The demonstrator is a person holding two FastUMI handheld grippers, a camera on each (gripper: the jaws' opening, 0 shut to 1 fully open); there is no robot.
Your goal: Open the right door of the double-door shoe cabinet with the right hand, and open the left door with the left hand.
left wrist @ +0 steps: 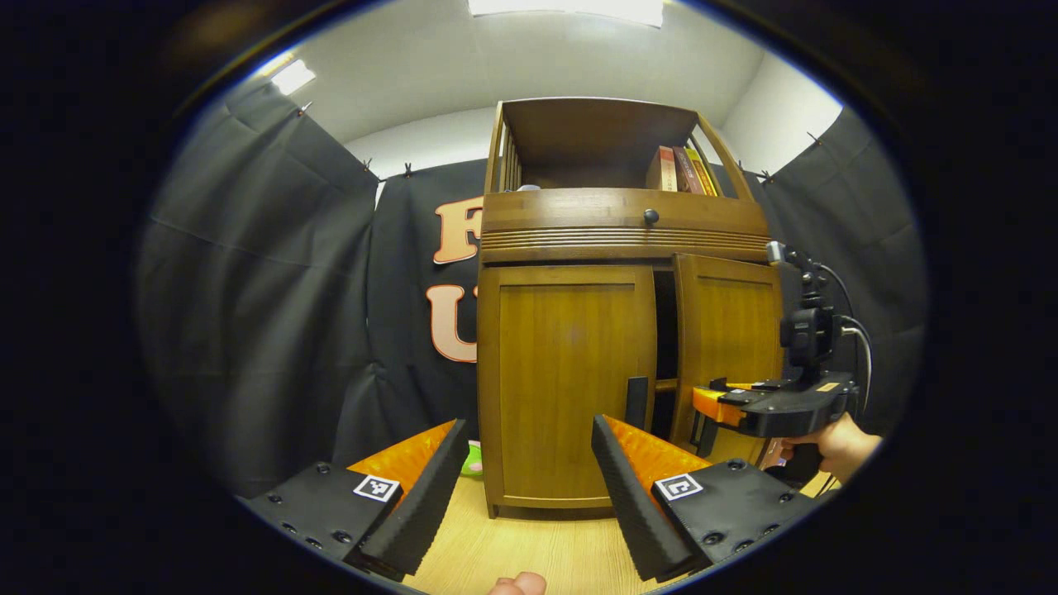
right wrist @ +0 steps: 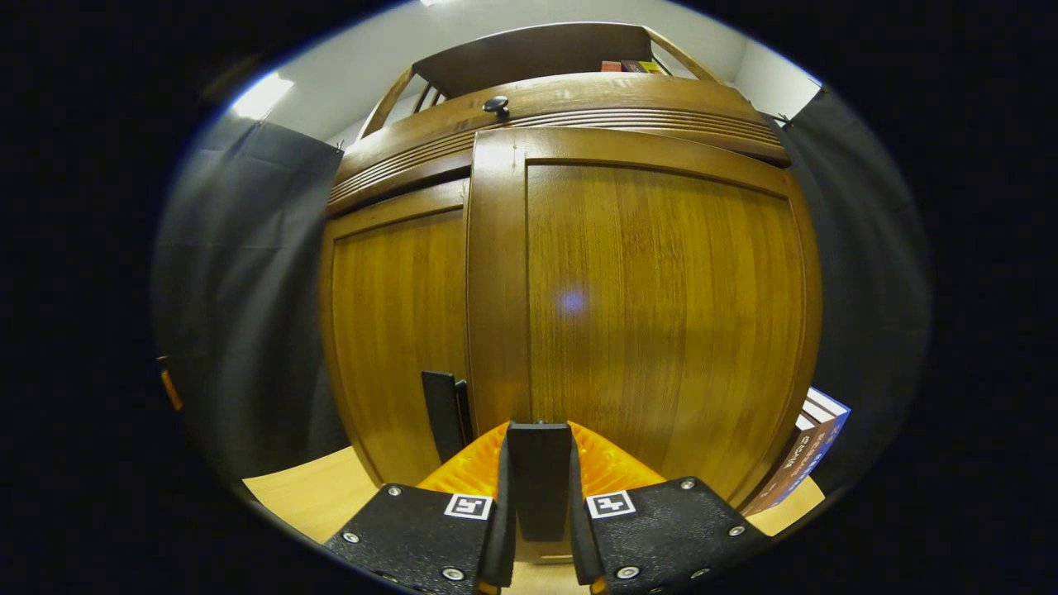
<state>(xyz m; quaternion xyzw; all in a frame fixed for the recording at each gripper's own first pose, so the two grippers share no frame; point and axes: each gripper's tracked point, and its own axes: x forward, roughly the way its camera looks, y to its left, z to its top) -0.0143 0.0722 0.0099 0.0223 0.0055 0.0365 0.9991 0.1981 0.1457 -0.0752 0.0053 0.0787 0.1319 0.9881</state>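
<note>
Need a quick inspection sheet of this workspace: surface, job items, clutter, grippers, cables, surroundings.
Surface: light wooden tabletop under the brown wooden shoe cabinet.
Job's things: right door partly open; left door closed, its dark handle free.
Clutter: books on the top shelf; a book beside the cabinet; small green object.
Grippers: left gripper open, short of the cabinet; right gripper shut on the right door's dark handle.
Cables: black cable on the right gripper.
Surroundings: black cloth walls, ceiling lights.
</note>
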